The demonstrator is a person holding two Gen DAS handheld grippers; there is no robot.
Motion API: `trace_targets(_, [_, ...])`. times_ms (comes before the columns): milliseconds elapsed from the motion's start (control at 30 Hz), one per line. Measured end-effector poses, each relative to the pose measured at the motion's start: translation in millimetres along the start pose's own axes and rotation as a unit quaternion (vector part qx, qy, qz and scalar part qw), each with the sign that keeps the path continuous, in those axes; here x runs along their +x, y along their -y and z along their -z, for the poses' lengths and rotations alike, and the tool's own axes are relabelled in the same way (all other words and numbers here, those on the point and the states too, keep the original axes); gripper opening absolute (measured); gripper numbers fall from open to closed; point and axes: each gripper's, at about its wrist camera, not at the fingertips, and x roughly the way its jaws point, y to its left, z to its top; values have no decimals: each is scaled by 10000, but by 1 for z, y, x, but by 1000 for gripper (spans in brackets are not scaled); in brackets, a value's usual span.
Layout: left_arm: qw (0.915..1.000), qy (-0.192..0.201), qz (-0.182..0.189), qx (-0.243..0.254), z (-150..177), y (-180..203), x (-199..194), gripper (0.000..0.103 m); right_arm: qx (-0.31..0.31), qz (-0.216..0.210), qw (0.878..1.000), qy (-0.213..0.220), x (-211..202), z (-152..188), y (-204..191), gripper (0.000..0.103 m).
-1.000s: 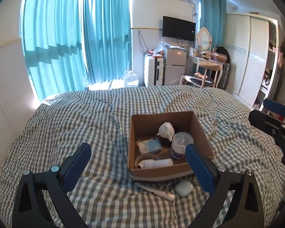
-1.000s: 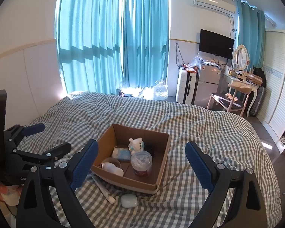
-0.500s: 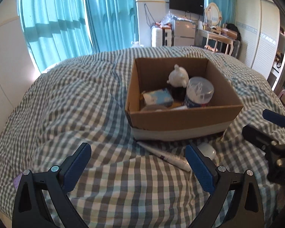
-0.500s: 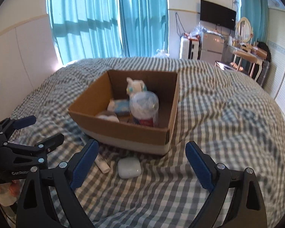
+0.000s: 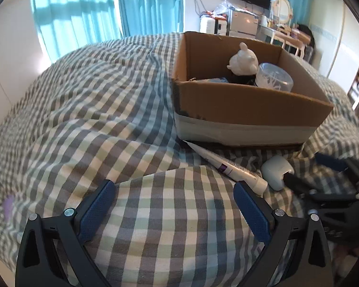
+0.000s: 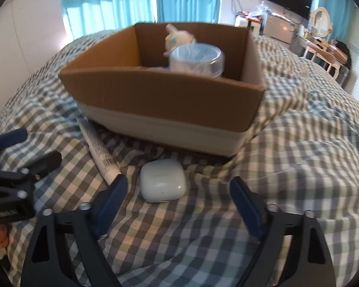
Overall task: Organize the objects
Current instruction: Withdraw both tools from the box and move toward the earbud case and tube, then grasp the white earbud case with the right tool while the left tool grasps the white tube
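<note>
- A cardboard box (image 6: 165, 100) is seen resting on a bed covered by a checked quilt (image 5: 95, 119).
- Inside the box, a white figurine (image 5: 243, 59) and a clear-lidded jar (image 6: 196, 59) are held, the figurine behind the jar.
- A white tube (image 6: 99, 153) is laid on the quilt in front of the box, one end tucked under the box's near left corner.
- A white earbud case (image 6: 163, 180) is found in front of the box, just beside the tube's cap end.
- The right hand-held gripper (image 6: 177, 195) is held with its jaws wide apart, low over the quilt in front of the box, the case lying just ahead between its fingers.
- The left hand-held gripper (image 5: 174, 197) is likewise spread apart and empty, in front of the box and to its left.
</note>
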Motion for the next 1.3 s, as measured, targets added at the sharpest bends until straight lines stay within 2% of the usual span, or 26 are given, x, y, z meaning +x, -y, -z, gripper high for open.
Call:
trace_targets(100, [10000,-17,55,-57,0,-2,1,102,-29,-49,9999,-133,12,0,-3,78])
trace_targets(167, [9999,-40,65,-66,1,-2,2,102,-29,-106,9994,-325,25,0,-4,67])
trace_targets(333, [9999,-76,40,-63,0,-2,3,102,-97,-67,9978,-650,45,0,-8,63])
trace_targets(433, [9999,-107,-47,7,-1,2,6,102,-98,-1,9977,-664,48,0,-7,51])
trace_targets(567, [9998,-160,-146,30,-3,6,7,102,-178,220,9984,-498,31,4,-9,51])
trace_targets(667, [9997,-236,-31,-93,-5,11,8,102,128,86,9997,-197,1,7,2,51])
trace_targets(767, [9995,-281,15,-107,-7,26,12,102,459,206,9986,185,-31,7,21,51])
trace_targets(867, [9995,-261,-151,9,-7,47,19,102,634,424,9962,410,-50,3,39,51])
trace_targets(967, [9995,-233,-230,20,-9,61,30,102,741,502,9947,513,-53,-3,48,51])
trace_targets(1133, [9995,-188,-241,37,-10,74,51,101,882,277,9952,327,-37,-5,58,51])
trace_targets(1167, [9994,-203,-269,108,-8,77,56,97,899,247,9953,276,-31,-2,57,51])
trace_targets(1267, [9988,-330,-271,231,-4,81,69,68,983,152,9949,165,-23,4,55,51])
trace_targets(1300, [9989,-330,-255,223,-4,82,70,63,1017,131,9946,138,-22,5,56,51])
